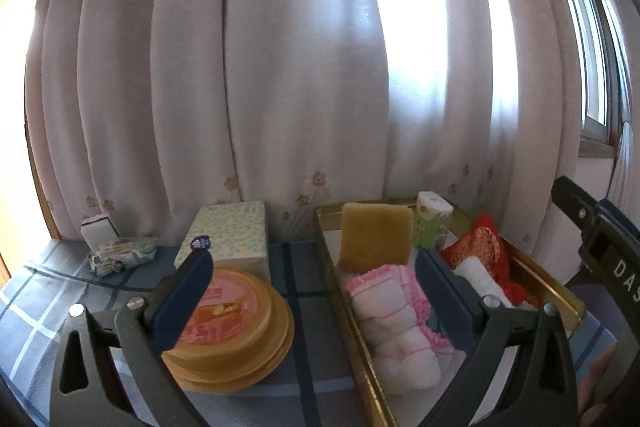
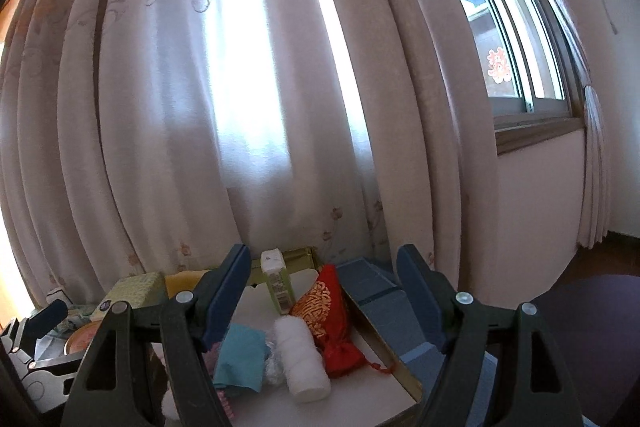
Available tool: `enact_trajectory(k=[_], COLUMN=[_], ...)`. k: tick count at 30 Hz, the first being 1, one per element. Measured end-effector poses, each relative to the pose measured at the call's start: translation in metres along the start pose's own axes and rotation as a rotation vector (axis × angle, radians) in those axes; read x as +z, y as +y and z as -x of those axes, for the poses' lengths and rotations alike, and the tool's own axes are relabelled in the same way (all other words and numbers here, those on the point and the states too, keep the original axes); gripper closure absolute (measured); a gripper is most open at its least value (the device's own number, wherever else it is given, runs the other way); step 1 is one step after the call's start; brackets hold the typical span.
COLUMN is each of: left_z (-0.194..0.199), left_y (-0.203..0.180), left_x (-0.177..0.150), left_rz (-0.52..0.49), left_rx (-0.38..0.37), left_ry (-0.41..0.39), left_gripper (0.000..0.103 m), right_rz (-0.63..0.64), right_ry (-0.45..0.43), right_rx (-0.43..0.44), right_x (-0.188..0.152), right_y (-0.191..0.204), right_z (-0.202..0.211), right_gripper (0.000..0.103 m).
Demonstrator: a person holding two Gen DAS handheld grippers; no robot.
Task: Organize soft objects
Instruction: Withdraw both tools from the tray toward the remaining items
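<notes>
We see a gold tray on the table, which has a blue checked cloth on it. The tray holds the soft things. At its far end a yellow sponge leans up, and a small green tissue pack stands just beside it. Nearer to us lies a rolled pink and white towel. On the right side of the tray sits a red pouch with gold marks, and a white roll lies touching it. From the right wrist we can also see a blue-green cloth in the tray, next to the white roll. Outside the tray, to the left, are a round yellow tub with a pink lid, a spotted tissue box behind it, a crinkly wipes pack and a small white box. Our left gripper hangs over the table with its jaws wide open and nothing between them. Our right gripper hangs over the tray, and its jaws are wide open too, holding nothing. A pale flowered curtain hangs behind it all, with a window at the right.
</notes>
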State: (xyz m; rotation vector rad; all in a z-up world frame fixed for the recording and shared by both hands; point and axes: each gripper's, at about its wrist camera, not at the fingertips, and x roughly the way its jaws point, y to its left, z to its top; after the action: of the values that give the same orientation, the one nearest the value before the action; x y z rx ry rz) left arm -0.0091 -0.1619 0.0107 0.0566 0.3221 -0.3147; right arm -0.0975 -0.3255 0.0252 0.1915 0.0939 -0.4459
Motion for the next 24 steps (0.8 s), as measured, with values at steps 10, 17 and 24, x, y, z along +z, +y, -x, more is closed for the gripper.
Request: enact_trajectory(k=[10, 17, 24], left_z=[0.006, 0.010, 0.011], left_y=[0.015, 0.038, 0.069], left_x=[-0.002, -0.003, -0.003], left_rz=[-0.018, -0.024, -0.052], left_rx=[0.033, 0.068, 0.114], left_ry=[0.002, 0.002, -0.005], left_gripper=[0.000, 0.000, 0.000], right_rz=[-0.011, -0.031, -0.031], right_ry=[-0.033, -0.041, -0.007], right_rx=[0.007, 0.012, 0.048], right_x=[-0.005, -0.010, -0.017], right_y=[0.025, 0.046, 0.081], right_z=[0.013, 0.017, 0.015], right_gripper=[0.026, 0.026, 0.026])
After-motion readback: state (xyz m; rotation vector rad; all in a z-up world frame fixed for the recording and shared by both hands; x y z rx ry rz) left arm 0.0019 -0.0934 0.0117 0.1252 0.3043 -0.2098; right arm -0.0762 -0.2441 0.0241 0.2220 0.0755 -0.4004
